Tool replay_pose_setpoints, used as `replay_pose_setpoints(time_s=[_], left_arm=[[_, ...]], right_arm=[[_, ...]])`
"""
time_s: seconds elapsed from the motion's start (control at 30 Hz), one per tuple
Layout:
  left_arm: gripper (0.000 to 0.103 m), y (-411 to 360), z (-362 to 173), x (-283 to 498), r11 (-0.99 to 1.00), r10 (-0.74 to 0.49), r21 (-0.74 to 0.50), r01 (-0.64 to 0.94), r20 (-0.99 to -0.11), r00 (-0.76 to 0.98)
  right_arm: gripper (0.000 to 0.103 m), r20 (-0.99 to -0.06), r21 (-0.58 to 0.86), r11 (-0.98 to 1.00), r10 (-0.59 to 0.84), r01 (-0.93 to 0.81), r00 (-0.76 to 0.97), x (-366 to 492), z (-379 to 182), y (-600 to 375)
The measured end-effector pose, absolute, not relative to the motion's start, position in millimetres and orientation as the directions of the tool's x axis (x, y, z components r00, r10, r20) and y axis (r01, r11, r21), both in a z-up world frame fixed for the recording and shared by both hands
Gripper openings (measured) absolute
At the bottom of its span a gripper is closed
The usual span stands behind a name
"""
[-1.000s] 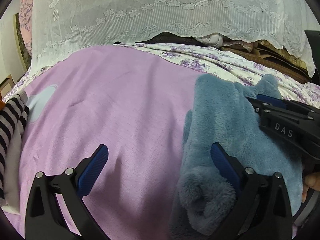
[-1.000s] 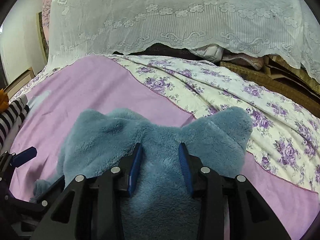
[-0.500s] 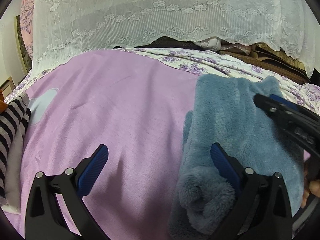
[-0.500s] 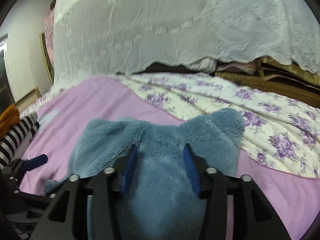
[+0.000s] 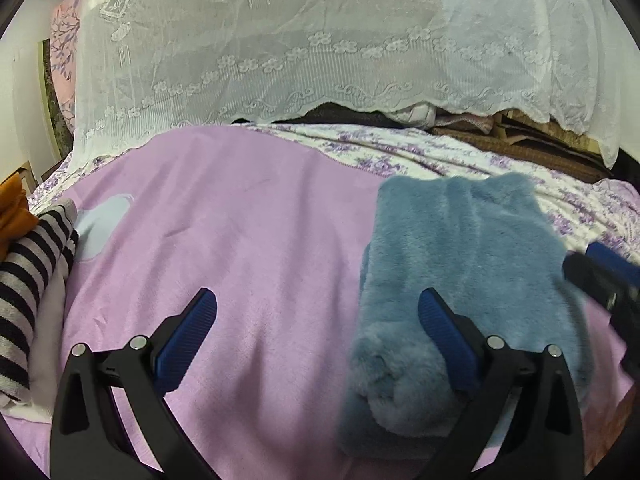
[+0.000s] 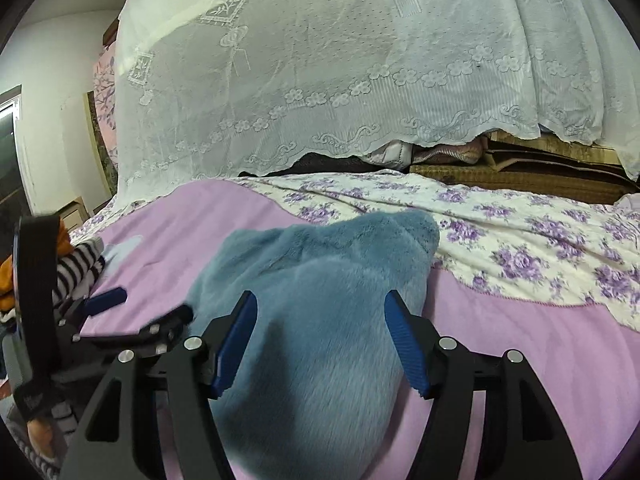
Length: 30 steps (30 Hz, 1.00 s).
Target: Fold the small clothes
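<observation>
Right gripper (image 6: pixel 324 344) jaws are opening, the blue fleece (image 6: pixel 320 320) between them, pads apparently off it. Left gripper (image 5: pixel 316 332) jaws stand spread over the pink blanket (image 5: pixel 240 220), one pad by the fleece's left edge. Farther: floral sheet (image 6: pixel 520 248), then lace curtain (image 5: pixel 320 40).

Each gripper has black angular arms fastened with silver screws, and its fingers (image 5: pixel 448 340) carry ribbed blue pads.
</observation>
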<state>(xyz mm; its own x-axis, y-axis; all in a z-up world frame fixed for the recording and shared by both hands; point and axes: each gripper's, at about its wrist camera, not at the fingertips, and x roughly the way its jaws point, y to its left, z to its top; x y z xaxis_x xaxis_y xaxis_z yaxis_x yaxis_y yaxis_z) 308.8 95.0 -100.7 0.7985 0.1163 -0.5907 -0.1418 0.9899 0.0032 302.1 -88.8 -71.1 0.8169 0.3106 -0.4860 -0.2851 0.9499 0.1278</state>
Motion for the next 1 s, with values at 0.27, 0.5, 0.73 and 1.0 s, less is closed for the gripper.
replay_pose_setpoints(time_s=[0.27, 0.5, 0.73, 1.0], left_arm=[[0.099, 85.5, -110.3, 309.8, 0.994, 0.096, 0.027, -0.101, -0.62, 0.779], [0.098, 113.3, -109.0, 318.0, 0.953, -0.237, -0.299, 0.041, -0.657, 0.715], [0.098, 118.3, -134.5, 347.7, 0.841, -0.488, -0.532, 0.099, -0.666, 0.564], [0.099, 112.8, -161.3, 378.0, 0.742, -0.636, -0.659, 0.123, -0.634, 0.441]], right_arm=[[0.075, -0.586, 0.18, 0.948, 0.317, -0.261, 0.746, 299.7, -98.1, -95.8], [0.086, -0.551, 0.283, 0.923, 0.379, -0.262, 0.743, 299.4, -89.8, -113.1], [0.089, -0.53, 0.449, 0.865, 0.46, -0.225, 0.712, 316.3, -94.2, -140.5], [0.092, -0.542, 0.654, 0.74, 0.604, -0.158, 0.585, 365.0, -132.6, -138.1]])
